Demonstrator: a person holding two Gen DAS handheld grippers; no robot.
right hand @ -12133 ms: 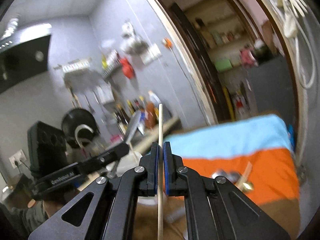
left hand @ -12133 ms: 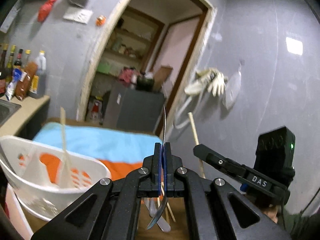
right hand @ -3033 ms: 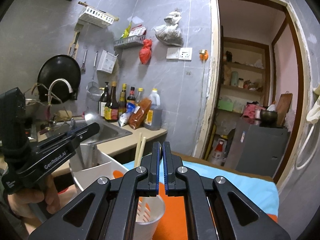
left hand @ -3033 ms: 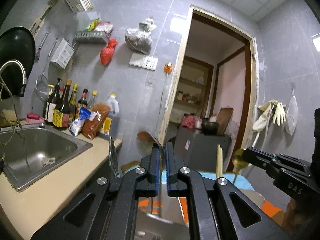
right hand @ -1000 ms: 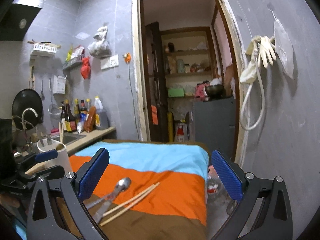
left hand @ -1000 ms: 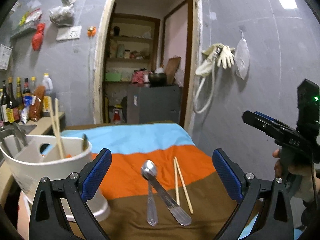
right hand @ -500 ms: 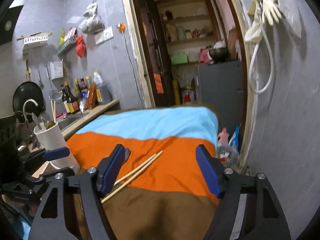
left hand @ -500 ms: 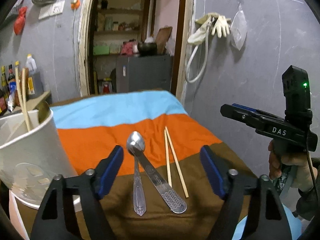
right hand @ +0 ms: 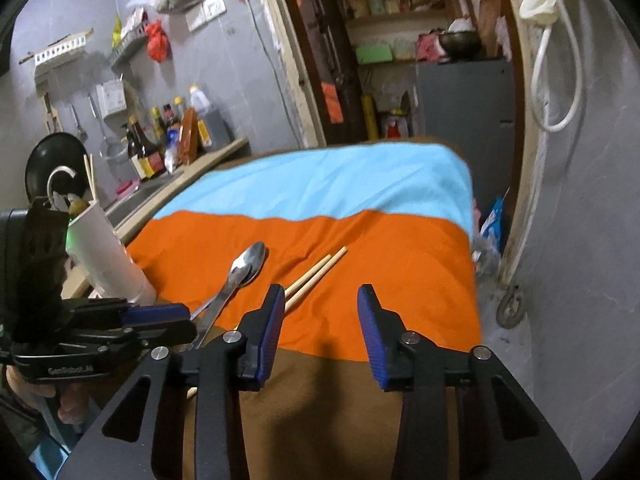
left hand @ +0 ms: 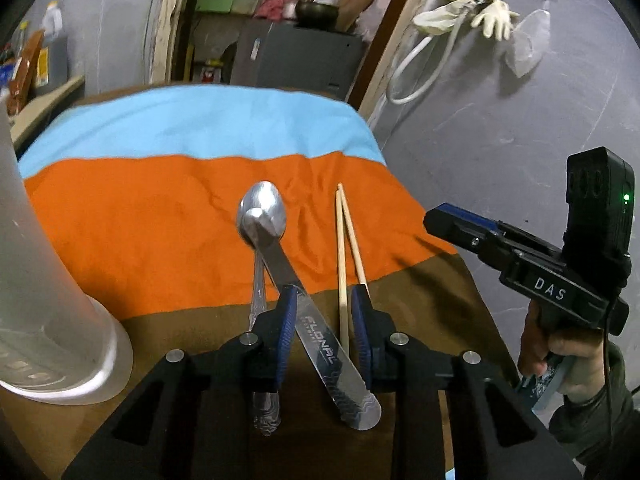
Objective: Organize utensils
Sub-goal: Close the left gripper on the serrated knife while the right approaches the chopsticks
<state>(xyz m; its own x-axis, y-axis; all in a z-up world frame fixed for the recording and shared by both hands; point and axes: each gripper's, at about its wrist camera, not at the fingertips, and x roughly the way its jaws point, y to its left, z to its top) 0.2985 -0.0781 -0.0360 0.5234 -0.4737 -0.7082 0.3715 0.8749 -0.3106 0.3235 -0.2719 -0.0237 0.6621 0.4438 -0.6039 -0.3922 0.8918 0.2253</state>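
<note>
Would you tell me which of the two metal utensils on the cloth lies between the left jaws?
The broad flat-handled spoon, angled right; the slimmer spoon runs under the left pad.

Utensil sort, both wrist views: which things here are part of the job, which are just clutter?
Job:
- two stacked spoons
- chopstick pair
- white utensil holder
- left gripper, closing around the flat spoon handle and one chopstick
- right gripper, closing on nothing

Clutter:
- sauce bottles
- rubber gloves
- striped cloth

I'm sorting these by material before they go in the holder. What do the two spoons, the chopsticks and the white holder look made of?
Spoons: polished metal, probably stainless steel; mirror-like glare, engraved handle.
Chopsticks: pale, matte, likely bamboo or wood.
Holder: white, slightly translucent, smooth, probably plastic.
</note>
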